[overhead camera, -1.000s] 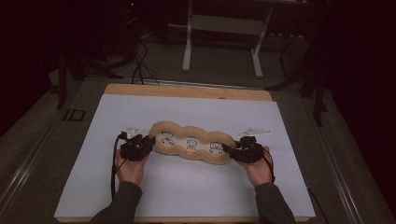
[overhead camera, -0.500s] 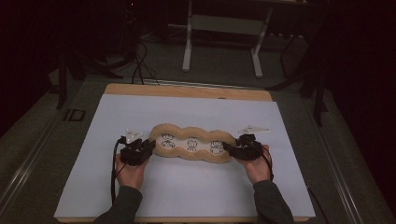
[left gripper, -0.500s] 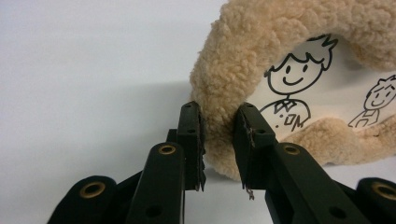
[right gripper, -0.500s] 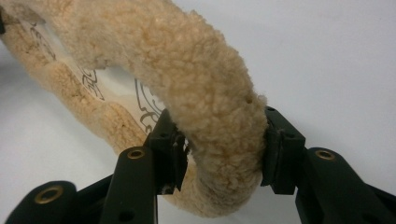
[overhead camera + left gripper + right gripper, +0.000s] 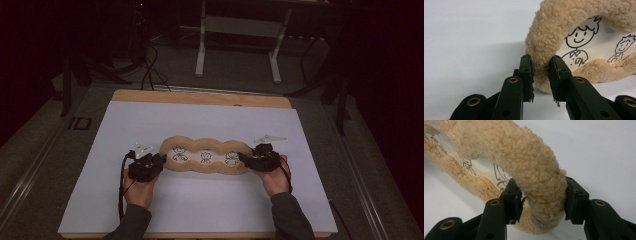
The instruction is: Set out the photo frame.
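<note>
A: Item one, the desk [image 5: 320, 200], white-topped, bearing everything. Risk?

B: Smooth surface. The fleece cushion [image 5: 206, 145] lies flat across it between the two tools and could slide if only one end is pulled.

A: Item two, the fleece cushion itself, long, three-lobed, cartoon figures drawn on its inner panel.

B: Soft rim, easily squashed. If the grips are uneven, it may sag in the middle or twist as it comes up.

A: Item three, left tool [image 5: 159, 161].

B: Pinching the rim at the near end; in the left gripper view the fleece [image 5: 541, 62] is squeezed between both jaws. Judged secure, though the bite is only on the rim's edge.

A: Item four, right tool [image 5: 245, 159].

B: Jaws have just been opening, the thick rim [image 5: 541, 195] sitting between them. The far jaw touches the pile; a gap shows at the near one. Likely fault: this end drops free, and the left tool drags the cushion sideways alone.
</note>
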A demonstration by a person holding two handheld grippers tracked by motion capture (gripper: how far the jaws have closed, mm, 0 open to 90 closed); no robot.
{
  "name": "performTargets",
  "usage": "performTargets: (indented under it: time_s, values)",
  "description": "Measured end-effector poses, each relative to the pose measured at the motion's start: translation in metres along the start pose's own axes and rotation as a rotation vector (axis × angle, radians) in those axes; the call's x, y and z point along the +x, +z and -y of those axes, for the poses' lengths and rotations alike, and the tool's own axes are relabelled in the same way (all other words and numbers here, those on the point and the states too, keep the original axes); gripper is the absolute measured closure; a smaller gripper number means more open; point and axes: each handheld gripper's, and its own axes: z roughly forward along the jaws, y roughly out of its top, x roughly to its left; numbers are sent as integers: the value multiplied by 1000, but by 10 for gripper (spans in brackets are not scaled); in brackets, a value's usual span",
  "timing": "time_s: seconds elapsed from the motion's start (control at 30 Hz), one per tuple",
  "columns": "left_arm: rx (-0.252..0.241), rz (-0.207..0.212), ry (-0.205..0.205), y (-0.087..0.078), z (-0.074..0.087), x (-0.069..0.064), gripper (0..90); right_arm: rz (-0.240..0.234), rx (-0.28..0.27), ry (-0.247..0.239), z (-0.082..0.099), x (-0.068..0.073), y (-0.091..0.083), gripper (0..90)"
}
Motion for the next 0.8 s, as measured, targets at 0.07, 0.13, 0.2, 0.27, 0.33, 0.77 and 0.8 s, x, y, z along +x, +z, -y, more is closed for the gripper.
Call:
performTargets:
  time_s: [0.07,0.13,0.2,0.27,0.33,0.77,0.8]
  values:
    - [3,1,-4,0,1,0,746,-5,-3,6,0,0,0,532]
    - [8,2,-6,-1,1,0,746,-17,-10,24,0,-2,-1,531]
    - [10,6,-9,-1,2,1,746,-43,-17,62,0,-5,-1,532]
    - [9,7,-9,-2,4,0,747,-57,-21,81,1,-7,-1,532]
    - [9,10,-12,-2,5,1,747,-60,-22,74,2,-6,-2,532]
    - [20,27,-22,-5,8,2,744,-55,-28,76,3,-5,-2,523]
    - [24,30,-24,-5,7,3,743,-55,-27,77,3,-5,-2,523]
